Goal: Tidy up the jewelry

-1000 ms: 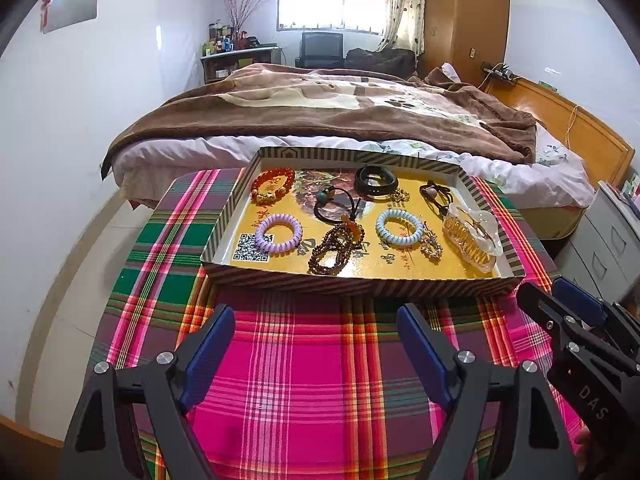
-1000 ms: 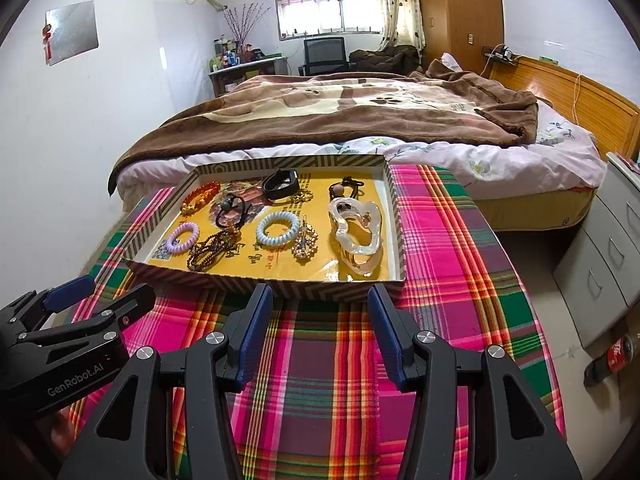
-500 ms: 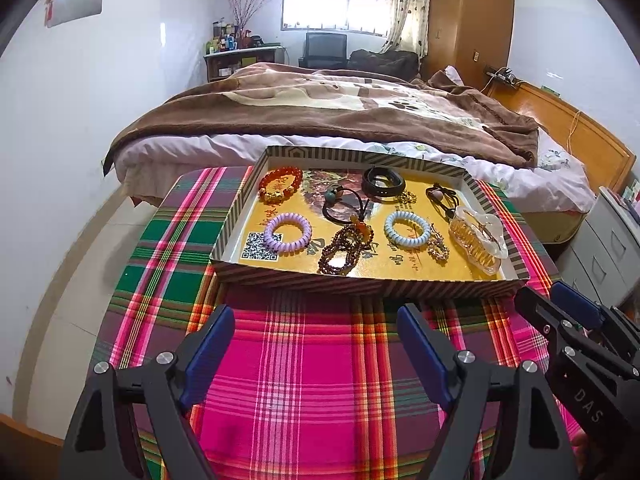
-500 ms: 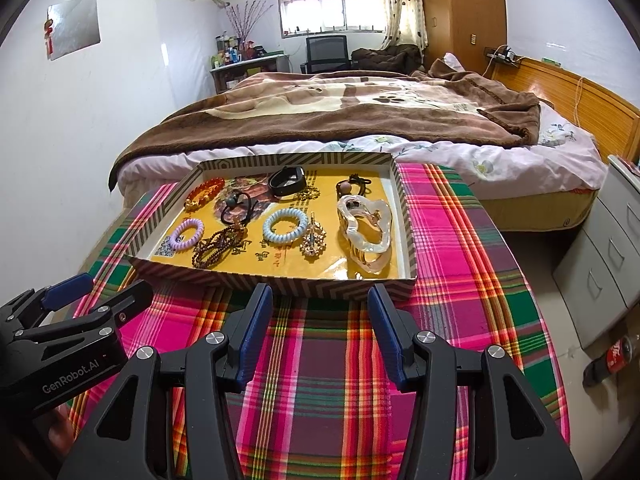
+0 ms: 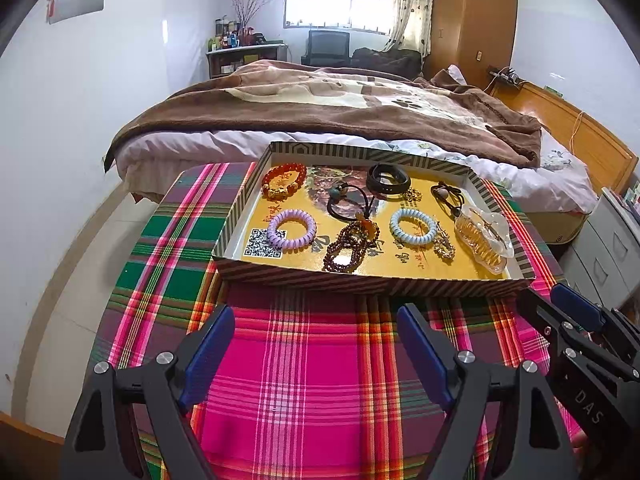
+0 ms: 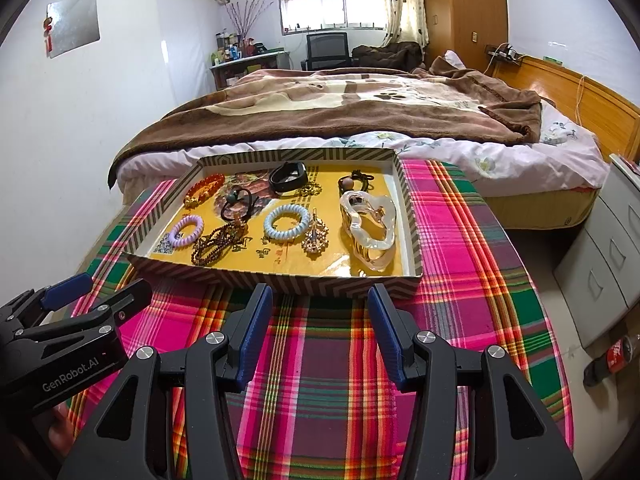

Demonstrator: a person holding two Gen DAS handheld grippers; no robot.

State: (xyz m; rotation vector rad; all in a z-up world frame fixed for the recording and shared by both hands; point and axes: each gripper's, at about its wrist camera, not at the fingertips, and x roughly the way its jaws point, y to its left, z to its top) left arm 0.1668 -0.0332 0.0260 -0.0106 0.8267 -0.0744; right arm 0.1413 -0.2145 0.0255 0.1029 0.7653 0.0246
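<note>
A shallow striped box tray (image 5: 372,284) (image 6: 280,284) with a yellow floor sits on the plaid tablecloth. It holds an orange bead bracelet (image 5: 284,180), a purple coil hair tie (image 5: 291,229) (image 6: 185,231), a blue coil hair tie (image 5: 413,226) (image 6: 287,222), dark bead strands (image 5: 350,246), a black band (image 5: 388,180) and a clear hair claw (image 5: 484,236) (image 6: 370,226). My left gripper (image 5: 316,344) hovers open over the cloth in front of the tray, empty. My right gripper (image 6: 320,328) is open too, nothing between its fingers, just short of the tray's near wall.
The round table's plaid cloth (image 5: 312,380) drops off at both sides. A bed with a brown blanket (image 5: 340,108) stands right behind the tray. Grey drawers (image 6: 612,248) stand at the right, and a dark bottle (image 6: 612,356) lies on the floor.
Both views have shifted slightly, so the tray sits a little further right and closer in each. The jewelry and both grippers' openings are unchanged.
</note>
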